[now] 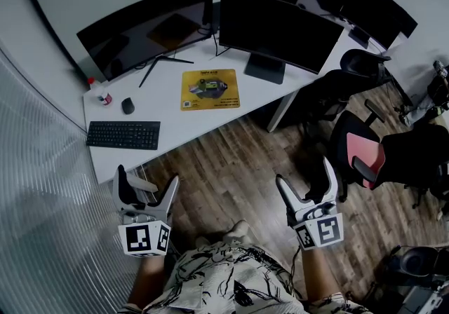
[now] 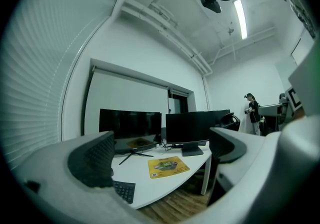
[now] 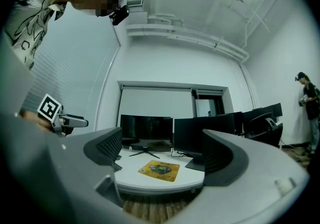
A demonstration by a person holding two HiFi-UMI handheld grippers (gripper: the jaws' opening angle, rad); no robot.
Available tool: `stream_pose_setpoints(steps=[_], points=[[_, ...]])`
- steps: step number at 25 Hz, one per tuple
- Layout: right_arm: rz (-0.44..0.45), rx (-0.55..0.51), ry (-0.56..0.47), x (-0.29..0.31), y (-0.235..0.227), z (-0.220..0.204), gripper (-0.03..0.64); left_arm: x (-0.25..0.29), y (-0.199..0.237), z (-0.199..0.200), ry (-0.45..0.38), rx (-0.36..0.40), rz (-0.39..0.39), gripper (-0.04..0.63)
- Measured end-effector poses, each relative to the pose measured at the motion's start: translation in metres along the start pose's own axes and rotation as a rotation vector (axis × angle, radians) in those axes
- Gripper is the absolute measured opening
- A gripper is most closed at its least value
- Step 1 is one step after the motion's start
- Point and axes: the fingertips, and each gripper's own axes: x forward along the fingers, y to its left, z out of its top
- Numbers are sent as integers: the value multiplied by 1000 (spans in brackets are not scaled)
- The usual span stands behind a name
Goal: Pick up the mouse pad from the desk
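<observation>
Operator wears a white shirt (image 1: 224, 281) with a black brush-stroke print. Left of the shirt: left gripper (image 1: 147, 178), light-grey curved shells, dark ribbed pads (image 2: 92, 160) on the inner faces. Right of the shirt: right gripper (image 1: 304, 172), same build. Each carries a white cube with black square markers at the shirt end: left cube (image 1: 144, 237), right cube (image 1: 320, 230).
</observation>
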Motion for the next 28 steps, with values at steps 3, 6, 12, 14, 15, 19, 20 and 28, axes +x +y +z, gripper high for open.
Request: stream_pose_setpoints(steps=[3, 6, 12, 14, 15, 19, 20, 28], points=[[0, -8, -2, 3, -11, 0, 491, 7, -7, 0, 7, 7, 6, 591], [11, -5, -3, 5, -25, -3, 495, 14, -17, -2, 12, 12, 22, 595], [50, 8, 3, 10, -50, -7, 509, 26, -41, -1, 7, 9, 55, 601], [59, 8, 3, 13, -56, -9, 511, 29, -47, -1, 5, 9, 60, 601], [62, 10, 5, 15, -58, -10, 511, 29, -47, -2, 5, 7, 65, 601], [75, 10, 8, 23, -60, -12, 512, 33, -42, -7, 14, 4, 80, 601], [77, 11, 8, 26, -60, -14, 512, 36, -40, -10, 16, 3, 83, 601], [78, 22, 12, 55, -64, -26, 512, 63, -25, -19, 25, 4, 81, 601]])
